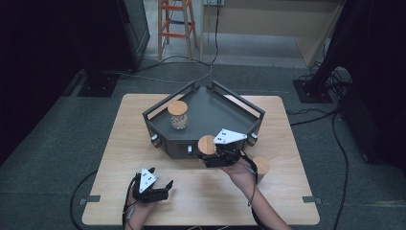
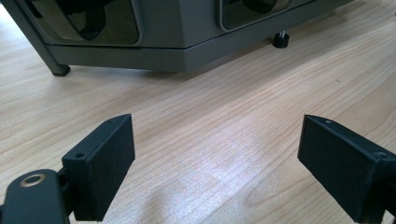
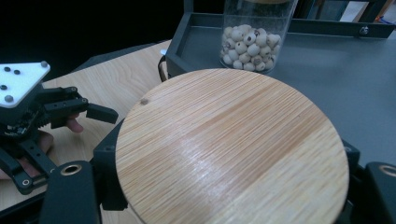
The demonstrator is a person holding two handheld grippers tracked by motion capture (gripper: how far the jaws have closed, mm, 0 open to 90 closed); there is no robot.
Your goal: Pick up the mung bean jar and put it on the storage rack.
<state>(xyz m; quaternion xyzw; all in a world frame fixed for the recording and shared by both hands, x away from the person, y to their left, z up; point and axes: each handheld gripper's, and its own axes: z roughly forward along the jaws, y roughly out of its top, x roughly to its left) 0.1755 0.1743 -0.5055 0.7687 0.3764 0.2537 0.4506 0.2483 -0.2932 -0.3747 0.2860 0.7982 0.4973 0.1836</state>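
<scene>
Holding a jar with a round bamboo lid [image 1: 207, 144], the right gripper [image 1: 218, 155] sits just in front of the near wall of the dark grey angular metal tray [image 1: 210, 108] at the middle of the light wooden table [image 1: 119, 143]. In the right gripper view the lid [image 3: 232, 149] lies between the two black jaws, which press on the jar below it from both sides, so this claw is clamped narrow on the jar. Inside the tray, toward its far left, stands a second clear glass jar of pale round beans [image 1: 178, 115] with its own bamboo lid; the right gripper view shows it upright on the grey tray floor [image 3: 252, 35]. A third bamboo-lidded jar [image 1: 261, 166] stands on the table just right of the right forearm. The left gripper [image 1: 165, 188] rests low near the table's near left edge, well apart from the tray, its jaws spread wide with only bare wood between them in the left gripper view [image 2: 215, 154], where the tray's base [image 2: 154, 49] stands beyond.
</scene>
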